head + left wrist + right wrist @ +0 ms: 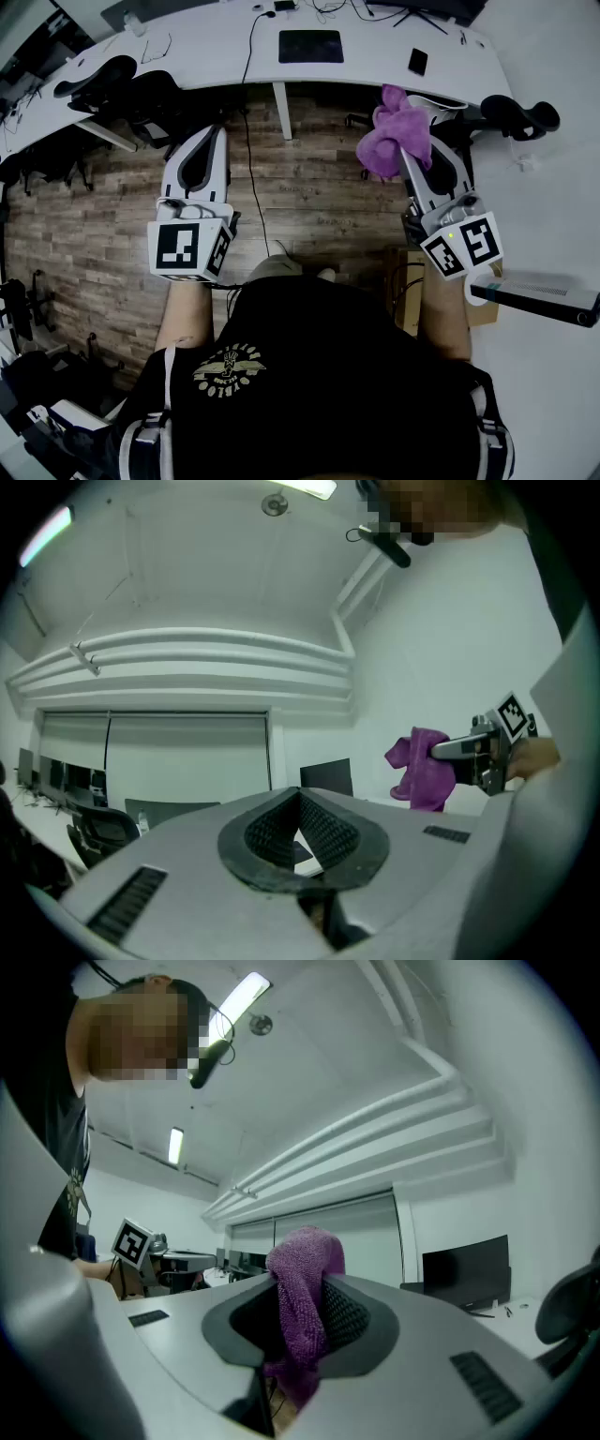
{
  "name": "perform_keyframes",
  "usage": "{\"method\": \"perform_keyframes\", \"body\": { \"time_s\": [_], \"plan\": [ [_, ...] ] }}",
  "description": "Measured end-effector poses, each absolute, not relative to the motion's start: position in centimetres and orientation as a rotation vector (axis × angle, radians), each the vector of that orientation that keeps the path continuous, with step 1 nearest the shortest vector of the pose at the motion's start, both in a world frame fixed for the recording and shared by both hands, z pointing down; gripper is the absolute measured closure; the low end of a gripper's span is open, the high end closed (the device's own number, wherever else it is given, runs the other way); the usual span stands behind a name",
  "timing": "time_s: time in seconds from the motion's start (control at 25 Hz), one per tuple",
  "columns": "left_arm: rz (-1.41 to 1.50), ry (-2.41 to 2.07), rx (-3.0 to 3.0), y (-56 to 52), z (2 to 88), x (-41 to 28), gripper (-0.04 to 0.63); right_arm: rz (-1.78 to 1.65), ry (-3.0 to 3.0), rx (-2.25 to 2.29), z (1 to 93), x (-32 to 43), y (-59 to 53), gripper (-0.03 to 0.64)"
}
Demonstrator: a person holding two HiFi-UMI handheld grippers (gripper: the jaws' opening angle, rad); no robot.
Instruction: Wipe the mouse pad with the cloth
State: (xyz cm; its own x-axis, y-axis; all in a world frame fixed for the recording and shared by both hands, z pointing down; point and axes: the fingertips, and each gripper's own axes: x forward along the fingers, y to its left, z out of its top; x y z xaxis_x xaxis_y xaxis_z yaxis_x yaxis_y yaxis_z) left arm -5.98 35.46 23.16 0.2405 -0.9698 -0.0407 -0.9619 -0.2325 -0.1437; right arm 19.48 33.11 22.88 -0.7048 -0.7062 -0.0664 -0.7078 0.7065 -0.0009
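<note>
Purple cloth is clamped in the jaws of the right hand-held gripper at 1 o'clock in the head view. The left hand-held gripper, at 10 o'clock, is held closed on nothing. The dark mouse pad is seen on the white counter at 12 o'clock, well apart from the cloth.

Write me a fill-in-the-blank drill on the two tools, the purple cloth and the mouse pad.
1. The purple fuzzy cloth is clamped in the right tool, while the left tool is shut on ____.
2. The dark rectangular mouse pad lies on the white ____.
3. The cloth does ____ touch the mouse pad.

Missing words: nothing; desk; not.
</note>
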Motion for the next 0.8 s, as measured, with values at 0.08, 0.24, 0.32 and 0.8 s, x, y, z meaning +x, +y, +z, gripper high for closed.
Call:
{"method": "perform_keyframes", "body": {
  "time_s": [0.08,0.24,0.32,0.8],
  "plan": [
    [-0.07,1.816,-2.382,35.5,22.4,-5.0,0.594,0.042,2.859,-1.176,22.7,19.3,33.1,0.531],
    [-0.085,1.712,-2.411,34.4,20.2,-4.1,0.594,-0.007,2.876,-1.171,22.5,17.7,32.9,0.529],
    [-0.121,1.653,-2.374,32.9,18.4,-4.6,0.594,-0.067,2.851,-1.184,22.4,16.4,31.5,0.529],
    [-0.1,1.766,-2.399,27.2,24.5,-12.1,0.594,0.004,2.792,-1.254,23.7,8.8,26.2,0.528]
  ]
}}
